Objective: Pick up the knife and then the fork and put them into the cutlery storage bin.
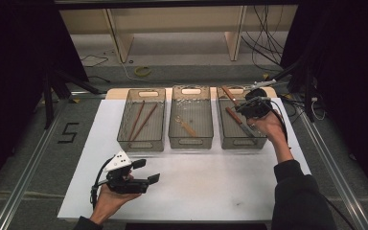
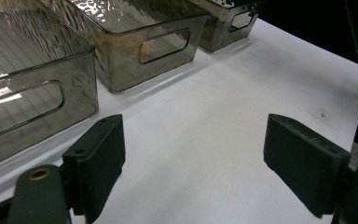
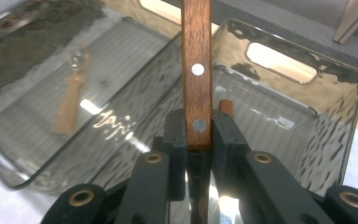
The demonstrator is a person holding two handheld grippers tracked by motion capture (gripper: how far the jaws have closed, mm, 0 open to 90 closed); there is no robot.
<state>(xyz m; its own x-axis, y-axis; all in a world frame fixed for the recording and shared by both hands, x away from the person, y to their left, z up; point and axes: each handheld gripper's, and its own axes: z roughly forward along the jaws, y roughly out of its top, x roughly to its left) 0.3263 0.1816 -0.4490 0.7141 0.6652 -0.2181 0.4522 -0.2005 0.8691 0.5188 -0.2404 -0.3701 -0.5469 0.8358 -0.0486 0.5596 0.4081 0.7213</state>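
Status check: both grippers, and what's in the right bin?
Left gripper open, idle over white mat. Right gripper shut on wooden handle, above right bin. Nothing in the way.

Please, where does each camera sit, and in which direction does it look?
High view: above the person's side, looking forward and down at three bins on a white sheet; both forearms, left gripper and right gripper show.
Left gripper view: on the left gripper, looking along the sheet at the bins; its open fingers show.
Right gripper view: on the right gripper, looking into the right bin; its fingers clamp a wooden handle.
Shared: the middle bin appears in all three.
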